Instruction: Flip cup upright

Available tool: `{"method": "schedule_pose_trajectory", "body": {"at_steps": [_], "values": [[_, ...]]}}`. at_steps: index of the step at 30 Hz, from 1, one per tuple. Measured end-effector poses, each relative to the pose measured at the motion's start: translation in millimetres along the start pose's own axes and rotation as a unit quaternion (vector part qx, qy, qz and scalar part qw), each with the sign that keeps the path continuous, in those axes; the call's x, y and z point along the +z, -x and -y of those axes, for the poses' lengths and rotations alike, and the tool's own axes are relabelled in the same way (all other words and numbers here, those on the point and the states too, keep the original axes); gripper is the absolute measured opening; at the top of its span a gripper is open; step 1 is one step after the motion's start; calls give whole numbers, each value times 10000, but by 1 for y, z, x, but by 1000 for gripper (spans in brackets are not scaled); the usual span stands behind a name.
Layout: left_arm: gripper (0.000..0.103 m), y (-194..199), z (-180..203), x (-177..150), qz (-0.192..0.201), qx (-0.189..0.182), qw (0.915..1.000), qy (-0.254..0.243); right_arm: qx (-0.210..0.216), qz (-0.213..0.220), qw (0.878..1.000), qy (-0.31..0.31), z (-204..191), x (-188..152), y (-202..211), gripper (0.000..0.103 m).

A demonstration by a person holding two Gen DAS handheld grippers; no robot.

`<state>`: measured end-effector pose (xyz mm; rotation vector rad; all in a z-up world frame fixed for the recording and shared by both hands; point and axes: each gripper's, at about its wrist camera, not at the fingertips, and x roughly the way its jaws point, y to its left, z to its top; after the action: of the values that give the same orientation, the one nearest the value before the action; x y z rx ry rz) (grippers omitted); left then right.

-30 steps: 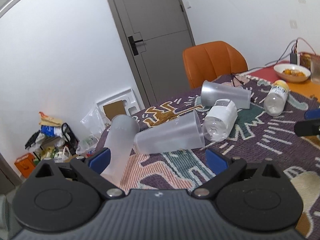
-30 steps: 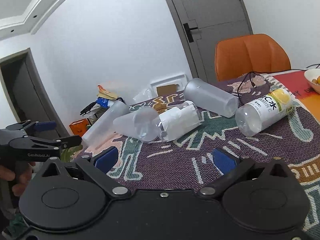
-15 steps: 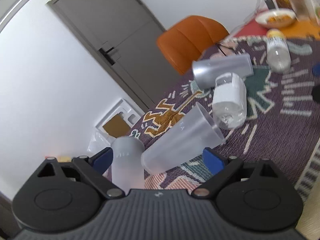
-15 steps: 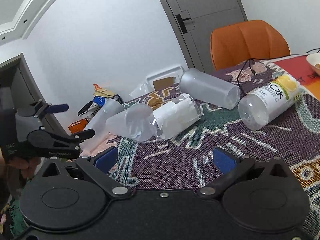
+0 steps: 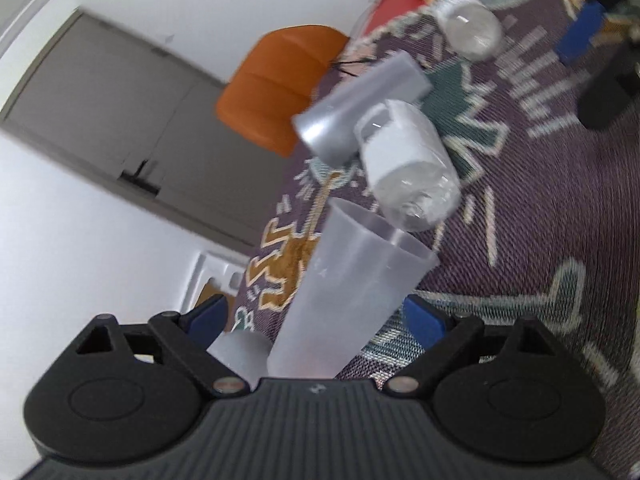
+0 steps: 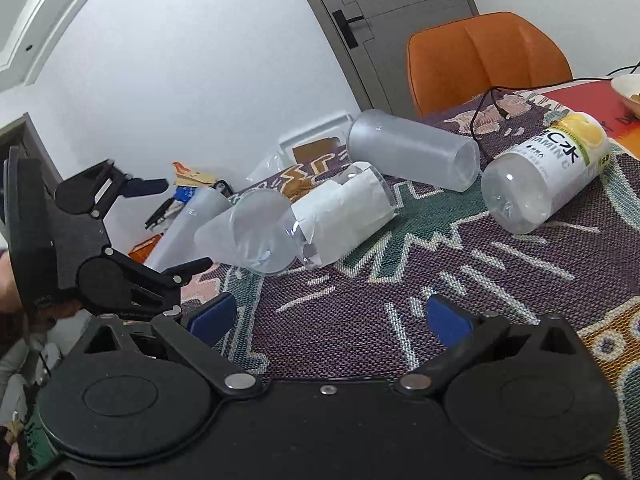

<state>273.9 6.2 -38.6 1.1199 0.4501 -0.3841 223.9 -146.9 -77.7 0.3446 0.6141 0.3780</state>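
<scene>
A frosted plastic cup [image 5: 344, 296] lies on its side on the patterned tablecloth, its open mouth toward a paper-wrapped bottle [image 5: 404, 168]. My left gripper [image 5: 316, 316] is open and rolled sideways, its blue fingertips on either side of the cup's base end without touching it. The right wrist view shows this cup [image 6: 248, 240] with the left gripper [image 6: 168, 224] open around its base. A second frosted cup [image 5: 240, 354] lies beside it, and a third [image 6: 412, 154] lies farther back. My right gripper [image 6: 328, 318] is open and empty above the cloth.
A clear bottle with a yellow label [image 6: 548, 172] lies on its side at the right. An orange chair [image 6: 484, 60] stands behind the table. A black cable [image 6: 500, 100] runs across the far cloth. Clutter sits on the floor at the left [image 6: 188, 184].
My left gripper has rolled sideways and moved in, so the nearest lying cup now sits between its open fingers. My right gripper has barely moved.
</scene>
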Motion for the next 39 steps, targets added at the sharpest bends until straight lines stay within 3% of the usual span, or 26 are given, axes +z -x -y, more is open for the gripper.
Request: {"method": "schedule_pose_trajectory", "body": {"at_steps": [7,18,29,39], "values": [[91,-31,2,-2,13,-315,9983,-480,20,-79,9994,-349,0,-4,-14,103],[90,-61,3,2,151,-908,9920,-862,-375,-163,9951,-905,-5,-10,-41,103],[74,-85,-4,13,177,-1307,9880,-800,-649,-10,9935,-931,-12,-16,-40,103],[71,-72,-5,15,158,-1408,9872,-732,-611,-15,9934,-967,-12,-18,-33,103]]}}
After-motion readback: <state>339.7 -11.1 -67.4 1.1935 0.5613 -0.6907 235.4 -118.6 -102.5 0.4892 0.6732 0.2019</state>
